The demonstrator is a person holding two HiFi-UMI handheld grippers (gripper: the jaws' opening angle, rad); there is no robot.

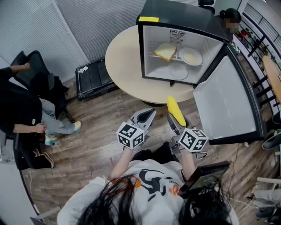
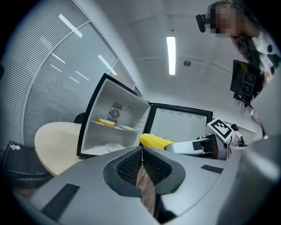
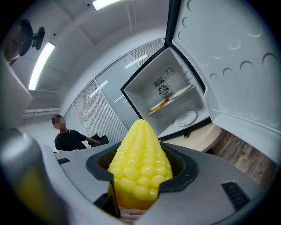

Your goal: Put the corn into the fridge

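The corn (image 1: 176, 110) is in the air, clamped in the right gripper (image 1: 176, 122), just short of the near edge of the round tabletop (image 1: 123, 61) and pointing at the fridge (image 1: 184, 13). The fridge stands on the far right part of that tabletop with its door (image 1: 224, 101) swung wide to the right.

In the right gripper view the jaws press on the thick lower end of the corn (image 3: 140, 162). The tapered tip sticks out forward past them. The left gripper (image 1: 151, 113) hangs beside it with its jaws pressed together on nothing.

The cob looks glossy and evenly moulded, so it is probably a light, stiff plastic model rather than real food. It should not bruise or bend. The risk lies in its shape and shine: a smooth cone can squirt forward out of a squeeze. The present hold on the widest part, with the bumpy kernels against the ribbed pads, seems the sound place to grip it.

Inside, the shelf (image 1: 175, 58) carries a yellow wedge (image 1: 165, 51) and a plate (image 1: 190, 56). A second plate (image 1: 178, 71) lies on the fridge floor, so free room is tight.
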